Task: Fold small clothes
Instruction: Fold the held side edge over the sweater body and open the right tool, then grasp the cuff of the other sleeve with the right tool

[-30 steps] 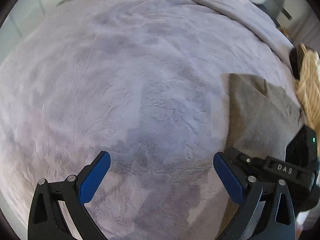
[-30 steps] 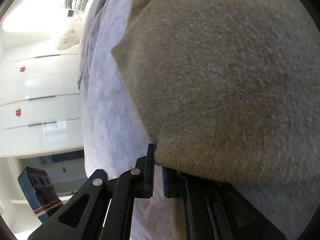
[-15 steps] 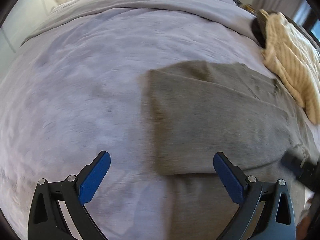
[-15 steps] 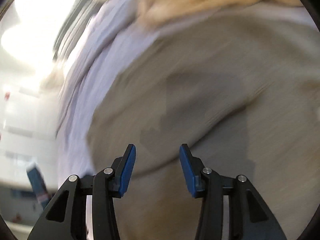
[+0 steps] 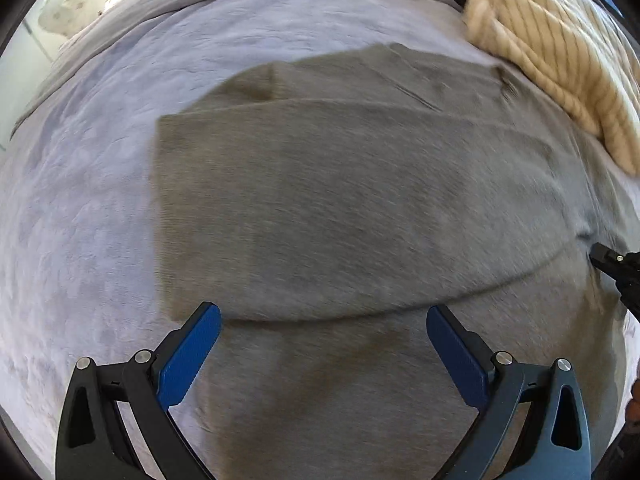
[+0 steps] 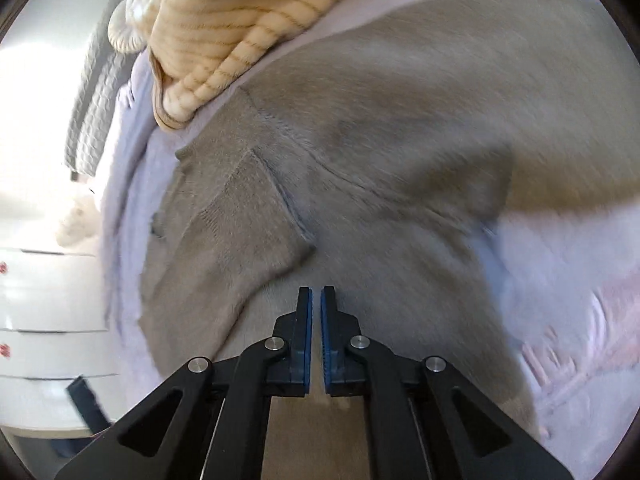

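Note:
A grey-brown knit garment (image 5: 344, 208) lies on the lilac bedspread, with one part folded over the rest. My left gripper (image 5: 322, 344) is wide open just above its near folded edge and holds nothing. In the right wrist view the same garment (image 6: 400, 140) fills the middle, with a folded flap (image 6: 232, 236) at the left. My right gripper (image 6: 316, 308) hovers over the cloth with its jaws nearly together and nothing between them. Its black tip shows at the right edge of the left wrist view (image 5: 616, 268).
A cream striped knit garment (image 5: 560, 52) lies bunched at the far right of the bed, also at the top of the right wrist view (image 6: 224, 28). The lilac bedspread (image 5: 100, 200) stretches to the left. White drawers (image 6: 44, 292) stand beside the bed.
My right gripper let go of the grey garment's edge, opened, then closed to a narrow gap, empty. My left gripper swung right, from bare bedspread to over the folded garment.

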Demonstrator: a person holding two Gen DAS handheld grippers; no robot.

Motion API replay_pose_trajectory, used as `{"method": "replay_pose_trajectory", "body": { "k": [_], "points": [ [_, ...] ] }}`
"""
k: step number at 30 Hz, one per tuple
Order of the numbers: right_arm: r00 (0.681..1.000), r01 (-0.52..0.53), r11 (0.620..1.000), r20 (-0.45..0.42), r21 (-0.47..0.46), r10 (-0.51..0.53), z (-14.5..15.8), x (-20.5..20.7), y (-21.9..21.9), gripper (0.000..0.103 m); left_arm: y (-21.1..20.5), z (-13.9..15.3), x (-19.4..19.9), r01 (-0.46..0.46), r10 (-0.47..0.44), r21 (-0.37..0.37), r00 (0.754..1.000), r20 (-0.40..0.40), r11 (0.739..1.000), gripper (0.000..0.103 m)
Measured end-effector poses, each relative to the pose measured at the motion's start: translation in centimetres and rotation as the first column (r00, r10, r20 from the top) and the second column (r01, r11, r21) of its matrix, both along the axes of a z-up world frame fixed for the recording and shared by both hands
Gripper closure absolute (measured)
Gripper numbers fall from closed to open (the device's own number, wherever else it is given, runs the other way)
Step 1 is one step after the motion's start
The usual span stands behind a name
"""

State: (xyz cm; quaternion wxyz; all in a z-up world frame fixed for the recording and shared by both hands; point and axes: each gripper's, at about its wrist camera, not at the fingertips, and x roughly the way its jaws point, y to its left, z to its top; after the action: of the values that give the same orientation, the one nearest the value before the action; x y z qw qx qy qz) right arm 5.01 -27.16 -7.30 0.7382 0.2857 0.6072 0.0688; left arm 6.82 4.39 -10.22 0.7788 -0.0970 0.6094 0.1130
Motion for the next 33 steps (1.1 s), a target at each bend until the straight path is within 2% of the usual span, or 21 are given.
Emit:
{"method": "replay_pose_trajectory", "body": {
  "k": [1, 2, 3, 4, 5, 11, 12, 16, 21, 25, 30, 33],
  "points": [
    [1.000, 0.006, 1.000, -0.001, 0.015, -0.006, 0.3, -0.3, -0.6, 0.089, -0.5, 0.1, 0.1, 0.010, -0.010, 0.005, 1.000, -0.003, 1.000, 0.000],
    [1.000, 0.014, 0.999, 0.000, 0.029, -0.014, 0.6, -0.8, -1.2, 0.075, -1.1, 0.1, 0.2, 0.022, -0.022, 0.009, 1.000, -0.005, 1.000, 0.000],
    [1.000, 0.019, 0.999, 0.004, 0.035, -0.019, 0.2, -1.5, -3.2, 0.067, -1.8, 0.3, 0.3, 0.038, -0.038, 0.013, 0.999, -0.008, 0.999, 0.000],
    [0.999, 0.030, 0.999, 0.010, 0.038, -0.031, 0.3, -1.7, -3.7, 0.055, -2.4, 0.3, 0.4, 0.048, -0.048, 0.014, 0.999, -0.011, 0.999, 0.000],
    [0.999, 0.040, 0.999, 0.016, 0.035, -0.041, 0.5, -1.8, -4.0, 0.050, -2.8, 0.3, 0.5, 0.055, -0.055, 0.014, 0.998, -0.012, 0.998, 0.000],
    [0.996, 0.090, 0.995, 0.024, 0.042, -0.092, 1.2, -2.7, -7.1, 0.047, -5.9, 0.1, 1.5, 0.104, -0.103, 0.003, 0.994, -0.028, 0.995, 0.000],
    [0.995, 0.092, 0.995, 0.026, 0.045, -0.093, 1.2, -3.2, -8.6, 0.046, -6.4, 0.1, 1.7, 0.115, -0.115, 0.003, 0.993, -0.030, 0.993, 0.000],
    [0.992, 0.121, 0.991, 0.022, 0.053, -0.123, 1.3, -4.3, -10.6, 0.035, -8.8, 0.3, 1.9, 0.152, -0.152, 0.007, 0.988, -0.035, 0.988, 0.000],
    [0.986, 0.165, 0.977, 0.014, 0.137, -0.168, 0.8, -4.7, -12.9, 0.035, -10.9, 0.2, 2.6, 0.179, -0.178, 0.012, 0.983, -0.045, 0.984, 0.000],
    [0.980, 0.189, 0.972, 0.028, 0.138, -0.195, 1.3, -4.5, -14.9, 0.035, -12.3, 0.0, 2.9, 0.191, -0.190, 0.017, 0.981, -0.050, 0.982, 0.000],
    [0.957, 0.278, 0.955, 0.056, 0.106, -0.285, 2.5, -4.4, -18.8, 0.035, -14.7, 0.8, 3.1, 0.203, -0.203, 0.012, 0.978, -0.037, 0.979, 0.000],
    [0.929, 0.357, 0.930, 0.073, 0.086, -0.363, 3.1, -4.6, -21.9, 0.035, -15.9, 1.2, 3.6, 0.214, -0.214, 0.001, 0.976, -0.027, 0.977, 0.000]
  ]
}}
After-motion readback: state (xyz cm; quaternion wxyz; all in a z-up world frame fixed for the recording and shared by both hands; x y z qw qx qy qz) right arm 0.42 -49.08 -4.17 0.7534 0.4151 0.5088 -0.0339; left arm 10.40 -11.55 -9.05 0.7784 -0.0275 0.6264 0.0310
